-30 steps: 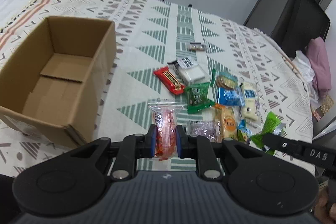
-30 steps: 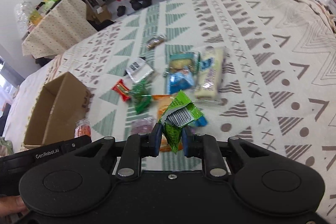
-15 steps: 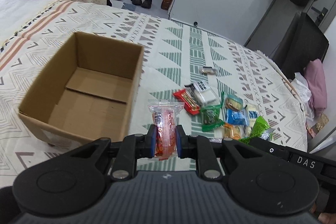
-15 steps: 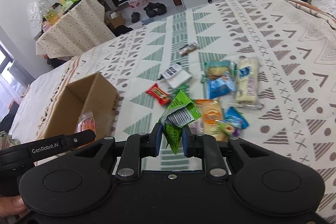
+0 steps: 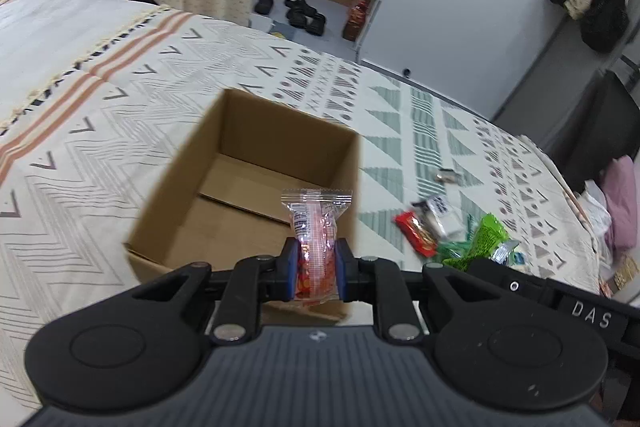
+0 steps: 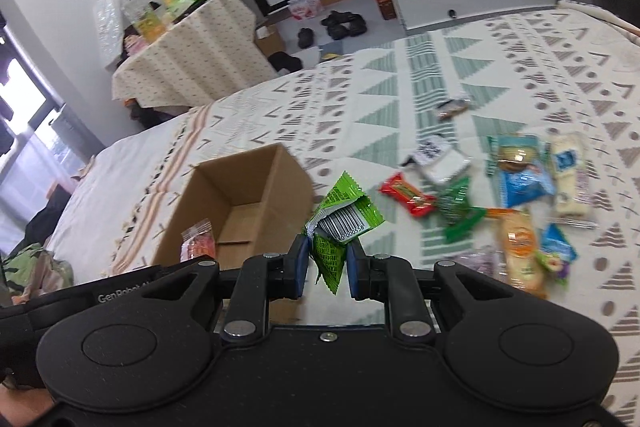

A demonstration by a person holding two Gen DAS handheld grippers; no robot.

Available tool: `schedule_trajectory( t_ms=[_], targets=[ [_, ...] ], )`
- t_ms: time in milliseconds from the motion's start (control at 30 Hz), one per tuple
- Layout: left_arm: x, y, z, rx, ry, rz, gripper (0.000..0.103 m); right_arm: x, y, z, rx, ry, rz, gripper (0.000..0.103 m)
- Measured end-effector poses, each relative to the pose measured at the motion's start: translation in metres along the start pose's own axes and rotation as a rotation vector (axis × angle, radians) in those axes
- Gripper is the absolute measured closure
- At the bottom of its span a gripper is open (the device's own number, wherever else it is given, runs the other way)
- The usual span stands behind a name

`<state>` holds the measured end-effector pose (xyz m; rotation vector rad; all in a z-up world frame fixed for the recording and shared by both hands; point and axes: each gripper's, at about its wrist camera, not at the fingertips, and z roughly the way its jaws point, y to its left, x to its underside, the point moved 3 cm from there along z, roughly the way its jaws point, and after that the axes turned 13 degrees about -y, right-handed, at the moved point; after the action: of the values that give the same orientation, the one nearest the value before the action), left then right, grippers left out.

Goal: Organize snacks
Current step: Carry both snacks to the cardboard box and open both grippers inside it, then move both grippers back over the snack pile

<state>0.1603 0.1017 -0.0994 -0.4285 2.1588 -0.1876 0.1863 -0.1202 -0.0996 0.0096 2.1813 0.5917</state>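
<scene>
My left gripper [image 5: 316, 269] is shut on a clear packet of red-orange candy [image 5: 316, 227] and holds it over the near right corner of an open, empty cardboard box [image 5: 248, 187]. My right gripper [image 6: 328, 269] is shut on a green snack packet [image 6: 340, 223] with a barcode, held above the bed just right of the box [image 6: 240, 203]. The green packet also shows in the left wrist view [image 5: 484, 239], and the candy packet in the right wrist view [image 6: 196, 243]. Several loose snacks [image 6: 516, 187] lie on the patterned bedspread to the right.
The box stands on a bed with a patterned cover [image 5: 120, 115]. A red bar [image 6: 408, 195] and a white packet [image 6: 440, 159] lie nearest the box. A cloth-covered table [image 6: 188, 63] with bottles stands beyond the bed. Shoes [image 5: 300, 11] lie on the floor.
Both grippers have moved left toward the box with their packets. The left one has gone from beside the box to over its near right corner. The snack pile has slid to the right of view.
</scene>
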Motion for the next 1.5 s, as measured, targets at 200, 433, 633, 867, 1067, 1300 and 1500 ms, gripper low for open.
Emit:
schedule_trajectory(
  t_ms=[200, 433, 633, 867, 1067, 1300, 1500],
  targets=[
    [-0.01, 0.03, 0.004, -0.053, -0.011, -0.018, 0.085, 0.004, 0.03, 0.018, -0.044, 0.019, -0.02, 0.083],
    [-0.011, 0.05, 0.016, -0.09, 0.012, -0.02, 0.084, 0.011, 0.053, 0.039, -0.082, 0.046, -0.022, 0.083],
    [-0.013, 0.054, 0.017, -0.112, 0.009, -0.031, 0.075, 0.018, 0.065, 0.051, -0.107, 0.079, -0.023, 0.083],
    [-0.014, 0.053, 0.011, -0.136, -0.001, -0.043, 0.047, 0.02, 0.072, 0.052, -0.132, 0.08, -0.044, 0.074],
    [-0.011, 0.043, 0.004, -0.146, -0.009, -0.027, 0.023, 0.015, 0.062, 0.042, -0.12, 0.072, -0.022, 0.066],
    [-0.001, 0.021, 0.001, -0.134, 0.021, -0.003, 0.018, 0.012, 0.031, 0.022, -0.049, 0.054, -0.002, 0.044],
    [0.01, -0.002, -0.002, -0.11, 0.045, 0.015, 0.016, 0.009, -0.001, 0.002, 0.03, 0.028, 0.032, 0.016]
  ],
)
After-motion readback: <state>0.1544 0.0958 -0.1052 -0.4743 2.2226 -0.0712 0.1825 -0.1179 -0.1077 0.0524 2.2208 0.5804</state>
